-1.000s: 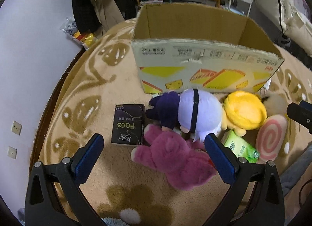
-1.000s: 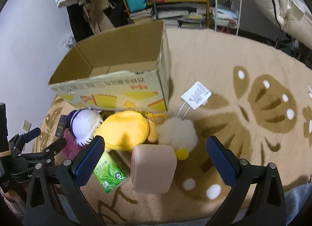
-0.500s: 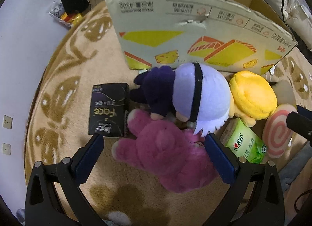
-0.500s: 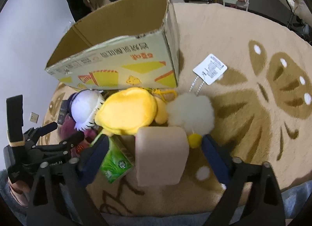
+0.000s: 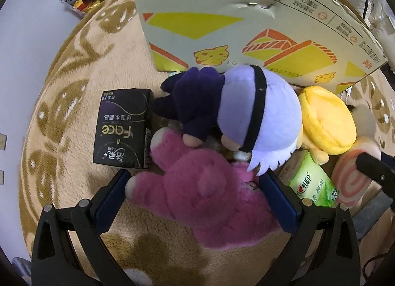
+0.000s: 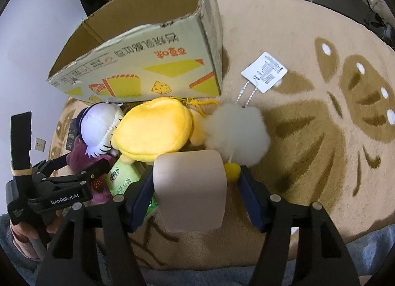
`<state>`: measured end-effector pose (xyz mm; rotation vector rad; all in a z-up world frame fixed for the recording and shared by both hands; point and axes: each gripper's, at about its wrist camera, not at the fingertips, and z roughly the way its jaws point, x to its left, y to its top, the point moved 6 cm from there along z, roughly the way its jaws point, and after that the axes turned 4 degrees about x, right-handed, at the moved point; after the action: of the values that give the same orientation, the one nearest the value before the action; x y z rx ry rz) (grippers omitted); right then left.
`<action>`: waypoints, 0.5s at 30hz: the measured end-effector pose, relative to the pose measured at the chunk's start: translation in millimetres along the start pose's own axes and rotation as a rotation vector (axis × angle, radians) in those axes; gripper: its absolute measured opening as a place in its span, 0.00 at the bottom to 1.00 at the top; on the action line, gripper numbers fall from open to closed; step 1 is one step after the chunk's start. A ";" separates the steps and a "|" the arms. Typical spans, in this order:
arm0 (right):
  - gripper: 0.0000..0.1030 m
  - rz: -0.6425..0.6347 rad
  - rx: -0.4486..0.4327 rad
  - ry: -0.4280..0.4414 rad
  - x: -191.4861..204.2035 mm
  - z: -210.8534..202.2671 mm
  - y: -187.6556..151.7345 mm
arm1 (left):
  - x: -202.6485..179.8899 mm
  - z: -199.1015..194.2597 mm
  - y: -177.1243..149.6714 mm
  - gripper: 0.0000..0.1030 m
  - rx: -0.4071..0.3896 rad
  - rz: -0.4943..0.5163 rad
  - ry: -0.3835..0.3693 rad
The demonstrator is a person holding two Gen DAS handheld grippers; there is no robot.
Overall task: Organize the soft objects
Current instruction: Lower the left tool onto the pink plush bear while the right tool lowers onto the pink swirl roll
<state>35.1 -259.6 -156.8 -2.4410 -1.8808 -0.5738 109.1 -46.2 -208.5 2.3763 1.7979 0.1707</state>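
Observation:
My left gripper [image 5: 195, 187] is open, its blue pads on either side of a pink plush bear [image 5: 207, 194] that lies on the rug. A purple-and-lilac doll [image 5: 244, 110] lies above the bear, a yellow plush [image 5: 325, 120] to its right. My right gripper [image 6: 192, 182] is open around a pink swirl-roll cushion [image 6: 190, 187], its pads close to the cushion's sides. A white fluffy plush [image 6: 237, 133] with a tag lies behind the cushion. The open cardboard box [image 6: 148, 64] stands behind the pile and also shows in the left wrist view [image 5: 246, 22].
A black tissue pack [image 5: 121, 128] lies left of the bear. A green tissue pack [image 5: 311, 182] sits between bear and cushion. The beige patterned rug [image 6: 321, 113] extends to the right. Shelves and a hanging coat stand at the back.
Both grippers have moved forward and down to the pile. The left now straddles the pink bear, and the right's fingers have narrowed around the swirl cushion.

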 end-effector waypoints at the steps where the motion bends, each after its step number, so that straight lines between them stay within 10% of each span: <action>1: 0.68 0.003 -0.004 -0.003 0.5 -0.3 0.2 | -0.9 -1.4 -0.9 0.99 -0.003 0.003 0.004; 15: 0.69 -0.016 0.073 -0.027 0.2 6.6 -14.2 | -1.9 -9.2 -5.8 0.93 -0.021 -0.002 -0.004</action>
<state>23.7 -253.9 -166.0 -2.4024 -1.8976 -0.4664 101.4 -46.0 -200.5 2.3587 1.7881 0.1827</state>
